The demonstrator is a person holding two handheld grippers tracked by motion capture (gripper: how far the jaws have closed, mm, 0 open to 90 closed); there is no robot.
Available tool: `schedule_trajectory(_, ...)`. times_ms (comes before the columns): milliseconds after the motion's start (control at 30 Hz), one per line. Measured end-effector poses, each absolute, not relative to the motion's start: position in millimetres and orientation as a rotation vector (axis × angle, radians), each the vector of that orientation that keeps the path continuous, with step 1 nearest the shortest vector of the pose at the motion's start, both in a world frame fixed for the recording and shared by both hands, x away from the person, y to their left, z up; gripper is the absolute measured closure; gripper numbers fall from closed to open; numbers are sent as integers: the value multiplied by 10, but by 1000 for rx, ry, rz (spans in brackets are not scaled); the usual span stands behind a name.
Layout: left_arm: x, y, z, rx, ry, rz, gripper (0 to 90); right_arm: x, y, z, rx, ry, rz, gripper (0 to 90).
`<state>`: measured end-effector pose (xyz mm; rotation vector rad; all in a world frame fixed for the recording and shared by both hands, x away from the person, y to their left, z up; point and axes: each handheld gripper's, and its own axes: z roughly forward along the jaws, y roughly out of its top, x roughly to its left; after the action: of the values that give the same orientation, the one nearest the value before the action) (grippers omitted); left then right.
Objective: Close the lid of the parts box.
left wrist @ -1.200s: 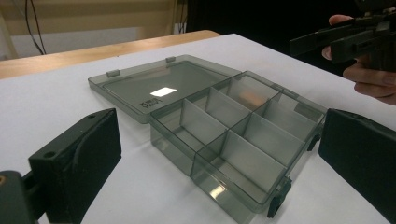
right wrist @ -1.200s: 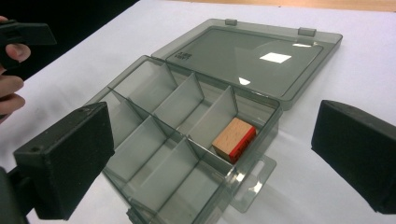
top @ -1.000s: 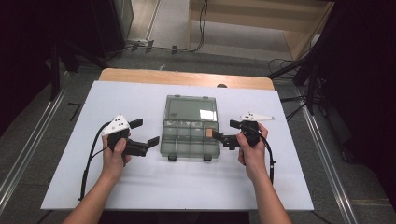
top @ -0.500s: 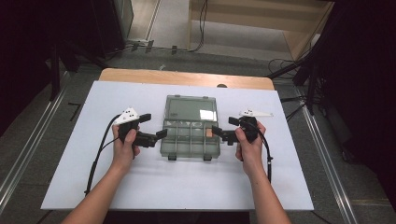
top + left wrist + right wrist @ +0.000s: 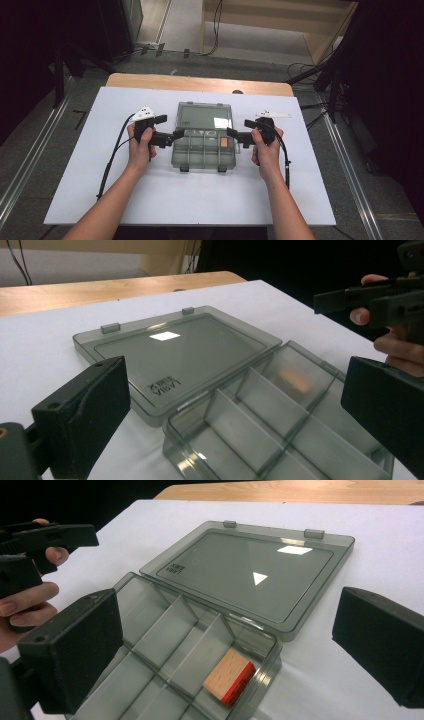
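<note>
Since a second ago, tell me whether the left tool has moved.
Yes. The left tool has shifted rightward across the table, closing on the left edge of the open compartment box.

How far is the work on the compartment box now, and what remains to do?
Looks done: the box lies open, its lid flat on the table, and a small wooden block sits in one compartment.
In hand: the left gripper and the right gripper, both open, flank the box's sides.
Left, probably: swinging the lid shut; neither gripper holds it yet.
</note>
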<state>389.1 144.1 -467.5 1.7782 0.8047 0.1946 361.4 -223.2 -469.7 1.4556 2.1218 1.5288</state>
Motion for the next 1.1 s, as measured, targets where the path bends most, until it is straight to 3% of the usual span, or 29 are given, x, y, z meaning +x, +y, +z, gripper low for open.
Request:
schedule_trajectory(500,4179,1353,-4705,1817,911,188,46,3835,-2252,-4756,1511,2163,1522,0)
schedule_trajectory(600,4219,1384,-4727,1808,940,172,54,3869,-2245,-4778,1537,2137,1540,124)
schedule_trajectory(667,4244,1385,-4741,1801,957,161,62,3896,-2232,-4794,1553,2135,1544,124)
schedule_trajectory(933,4380,1361,-4838,1810,1095,150,248,4042,-2136,-4874,1607,2168,1531,129)
schedule_trajectory(1100,4454,1338,-4915,1808,1164,116,358,4131,-2074,-4907,1656,2193,1437,192)
